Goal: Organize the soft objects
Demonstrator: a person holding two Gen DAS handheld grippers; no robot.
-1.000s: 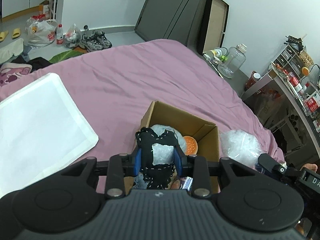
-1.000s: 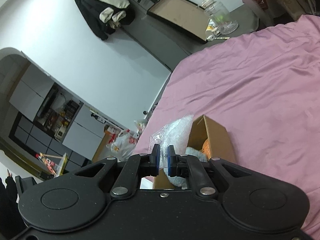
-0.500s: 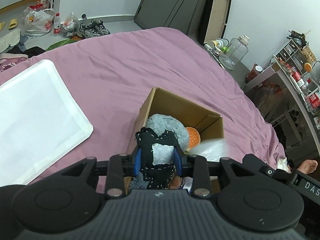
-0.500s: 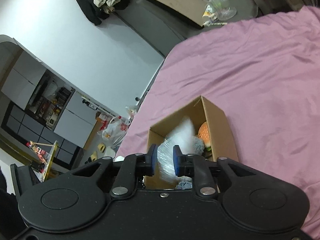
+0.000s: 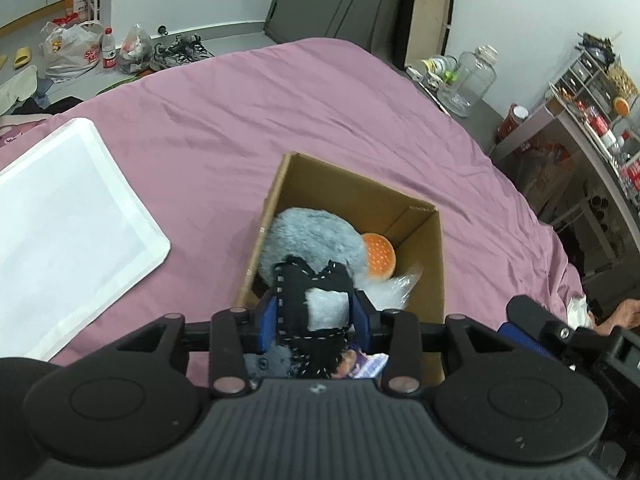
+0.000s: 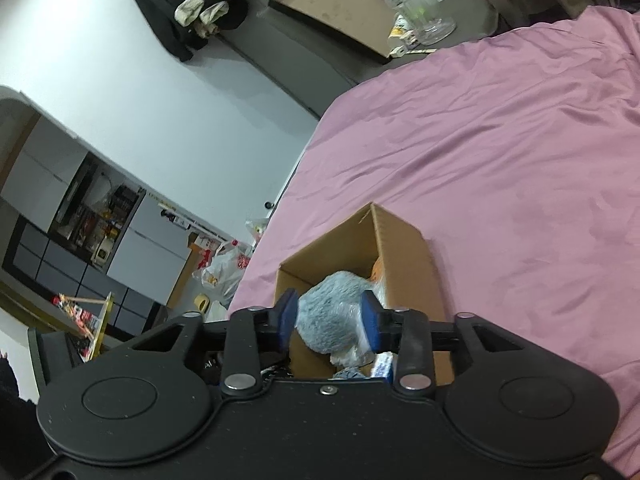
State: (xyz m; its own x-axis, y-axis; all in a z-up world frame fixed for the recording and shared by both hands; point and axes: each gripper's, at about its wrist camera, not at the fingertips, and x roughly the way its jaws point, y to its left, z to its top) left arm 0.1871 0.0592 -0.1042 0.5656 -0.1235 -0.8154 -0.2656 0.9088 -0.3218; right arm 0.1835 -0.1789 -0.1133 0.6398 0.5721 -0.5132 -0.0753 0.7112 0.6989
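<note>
My left gripper [image 5: 316, 312] is shut on a black fabric piece [image 5: 296, 292] with white stitching and a pale patch, held just above the near end of an open cardboard box [image 5: 424, 248]. A grey fluffy plush [image 5: 312, 240], an orange burger plush [image 5: 378, 256] and a clear plastic bag [image 5: 400, 292] lie inside the box. In the right wrist view my right gripper [image 6: 328, 318] stands open over the same box [image 6: 404, 248], its blue pads [image 6: 370, 320] either side of the grey plush [image 6: 332, 304] without holding it.
The box sits on a bed with a purple sheet [image 5: 224, 128]. A white tray [image 5: 68, 216] lies on the bed to the left. Past the bed's far right side stand a glass jar [image 5: 472, 76] and cluttered shelves [image 5: 600, 120]. Bags and shoes lie on the floor [image 5: 120, 48].
My right gripper carried the clear plastic bag over the box, opened and let it go; the bag now lies inside. The left gripper, still shut on the black fabric, drew closer over the box.
</note>
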